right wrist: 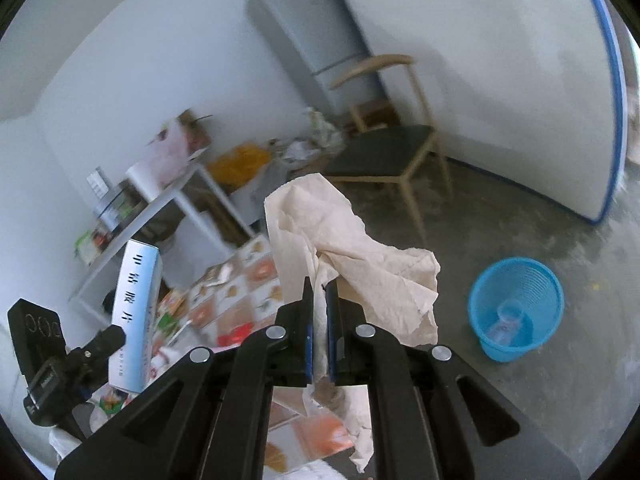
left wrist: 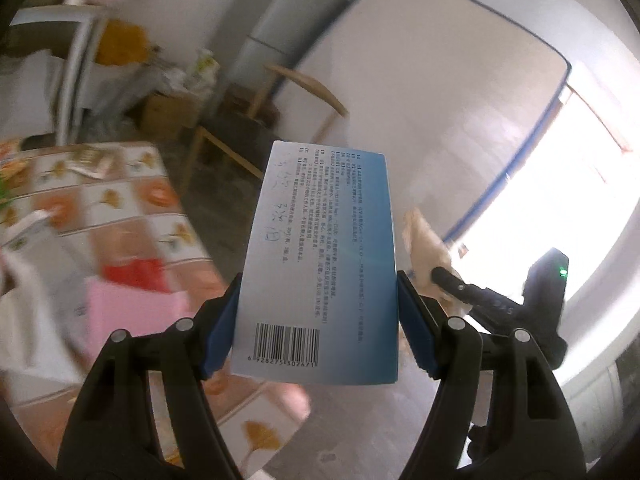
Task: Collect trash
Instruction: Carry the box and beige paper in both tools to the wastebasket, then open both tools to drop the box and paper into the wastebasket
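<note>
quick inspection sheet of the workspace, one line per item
surface: table with a floral cloth
job's things: blue box and crumpled tissue, each held; blue basket on the floor with a clear cup inside
clutter: packets and papers on the table
grippers: left gripper clamps the box; right gripper shut on the tissue
cables: nothing seen
surroundings: chair, fridge, white shelf

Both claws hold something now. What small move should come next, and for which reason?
Probably carry the right claw toward the blue basket on the floor and stop above its opening. That claw is shut on the crumpled tissue, and the basket stands open nearby with only a clear cup inside. The left claw, gripping the blue box, can follow.
</note>
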### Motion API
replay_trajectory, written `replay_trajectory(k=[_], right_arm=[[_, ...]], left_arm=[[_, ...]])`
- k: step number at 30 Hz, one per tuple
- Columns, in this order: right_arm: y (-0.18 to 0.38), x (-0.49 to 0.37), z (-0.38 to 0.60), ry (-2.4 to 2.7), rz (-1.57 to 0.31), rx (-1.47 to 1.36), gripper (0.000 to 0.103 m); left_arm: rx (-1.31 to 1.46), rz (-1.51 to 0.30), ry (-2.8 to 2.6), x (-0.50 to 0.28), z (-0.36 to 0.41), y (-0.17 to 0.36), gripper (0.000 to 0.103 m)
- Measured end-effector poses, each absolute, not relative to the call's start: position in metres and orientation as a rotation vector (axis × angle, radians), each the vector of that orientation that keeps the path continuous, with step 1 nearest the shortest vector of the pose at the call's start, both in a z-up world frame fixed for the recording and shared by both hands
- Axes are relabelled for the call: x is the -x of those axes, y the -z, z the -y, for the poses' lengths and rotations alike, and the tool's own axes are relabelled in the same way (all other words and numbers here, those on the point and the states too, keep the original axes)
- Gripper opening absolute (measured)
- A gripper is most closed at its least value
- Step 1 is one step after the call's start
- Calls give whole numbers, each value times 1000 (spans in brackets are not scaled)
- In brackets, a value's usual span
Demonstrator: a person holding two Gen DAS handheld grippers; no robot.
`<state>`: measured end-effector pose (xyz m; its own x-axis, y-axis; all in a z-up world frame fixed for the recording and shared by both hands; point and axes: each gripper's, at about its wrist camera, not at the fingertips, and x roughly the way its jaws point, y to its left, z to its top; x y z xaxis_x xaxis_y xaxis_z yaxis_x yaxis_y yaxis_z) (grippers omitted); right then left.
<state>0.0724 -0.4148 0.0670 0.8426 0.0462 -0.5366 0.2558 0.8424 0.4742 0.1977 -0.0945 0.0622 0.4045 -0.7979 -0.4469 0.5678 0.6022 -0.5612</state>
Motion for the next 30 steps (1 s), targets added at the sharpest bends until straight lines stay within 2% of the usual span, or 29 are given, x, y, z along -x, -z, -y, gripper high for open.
replay_trajectory(k=[6,16,22,24,25,27,30], right_arm=[[-27,-74,494,188,-604,-724,6],[81,-89,603,264,-666,-1013,6],[132,-102,660,318,-676,-1125,6],[148,-108,679,325,-689,-1147,8],[161,-113,690,328,-703,-1173,11],[183,-118,706,350,-730,-1206,39],[210,-115,721,384,-762,-1216,44]], left_arm=[[255,-872,984,-221,197,-50,68],[84,-1116,1024,-256,370,20,68],[23,-1199,1013,-276,446,65,69],[36,-1230,1001,-286,473,83,76],[38,-1234,980,-291,482,90,84],[21,-1226,938,-300,495,102,85],[32,-1227,920,-299,501,109,85]])
